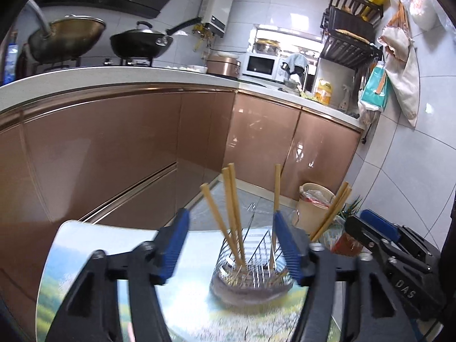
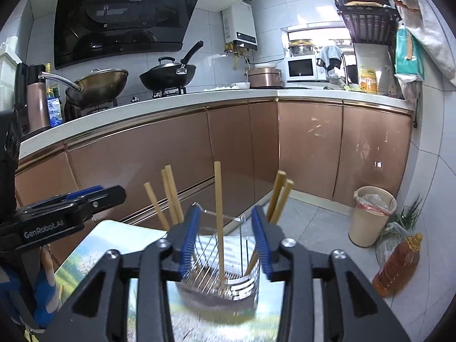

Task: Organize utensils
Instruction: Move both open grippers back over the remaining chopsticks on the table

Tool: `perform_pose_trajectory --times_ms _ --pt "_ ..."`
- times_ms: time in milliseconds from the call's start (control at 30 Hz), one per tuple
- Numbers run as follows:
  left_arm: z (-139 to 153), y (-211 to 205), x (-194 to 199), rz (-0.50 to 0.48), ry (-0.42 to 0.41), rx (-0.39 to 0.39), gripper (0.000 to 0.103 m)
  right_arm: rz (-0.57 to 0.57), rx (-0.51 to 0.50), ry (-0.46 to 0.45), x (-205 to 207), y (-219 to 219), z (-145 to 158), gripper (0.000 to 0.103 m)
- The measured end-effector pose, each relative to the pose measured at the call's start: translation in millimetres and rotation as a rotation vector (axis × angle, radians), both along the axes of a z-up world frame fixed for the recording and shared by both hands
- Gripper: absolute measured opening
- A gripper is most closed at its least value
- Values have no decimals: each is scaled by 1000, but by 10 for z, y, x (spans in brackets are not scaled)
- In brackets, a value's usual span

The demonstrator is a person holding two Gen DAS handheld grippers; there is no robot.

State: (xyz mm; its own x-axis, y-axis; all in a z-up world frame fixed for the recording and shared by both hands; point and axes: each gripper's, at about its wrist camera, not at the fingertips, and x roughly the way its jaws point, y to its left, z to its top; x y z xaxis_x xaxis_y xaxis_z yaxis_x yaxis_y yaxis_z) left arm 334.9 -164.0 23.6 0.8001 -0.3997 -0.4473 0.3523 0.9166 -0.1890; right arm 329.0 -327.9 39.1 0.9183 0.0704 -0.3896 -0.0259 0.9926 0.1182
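— Looking for the chopsticks (image 2: 171, 196)?

— Seen standing in the wire holder (image 2: 216, 279), on the landscape-printed counter (image 2: 114, 245). Placed dead ahead, at 12 o'clock from the right hand-held gripper (image 2: 225, 242).

— Upright or lying flat?

— Upright, with long axes near vertical and fanned out a little. Leaning towards 11 o'clock for three, towards 1 o'clock for two. Almost plumb for the single chopstick (image 2: 219, 199), framed between the right fingers in the right wrist view.

— And holding anything, either side?

— Nothing. Spread wide and empty on the right. Likewise parted and empty on the left hand-held gripper (image 1: 230, 245), with blue pads (image 1: 173, 245) clear of every stick.

— Seen from the left, then?

— Same holder (image 1: 250, 270), ahead but shifted slightly towards 1 o'clock. Hard to say, under the blur, whether touching the holder or just short of it.

— Nearer of the two?

— Too close to call on distance, both hovering just in front of the holder, side by side. Judged better lined up on the right, given the centred single stick.

— Needed for a pick?

— Probably closing across a vertical shaft, then lifting straight up along it, towards 12 o'clock, to avoid tipping the light wire holder.
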Motion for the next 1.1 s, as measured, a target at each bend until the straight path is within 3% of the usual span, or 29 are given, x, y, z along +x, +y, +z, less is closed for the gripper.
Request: perform_pose_trajectory --times_ms 100,267,767,1100 --pt "-14 121 -187 37 -19 11 81 -11 -2 4 -192 41 -6 52" --pt "-22 322 -457 89 -37 38 88 -15 -3 12 -510 118 -18 61" --pt "255 1160 -1222 257 -56 105 88 17 -24 -25 -1285 312 245 62" --pt "426 1763 -1577 332 -17 120 85 80 -53 -40 -1592 599 526 61"
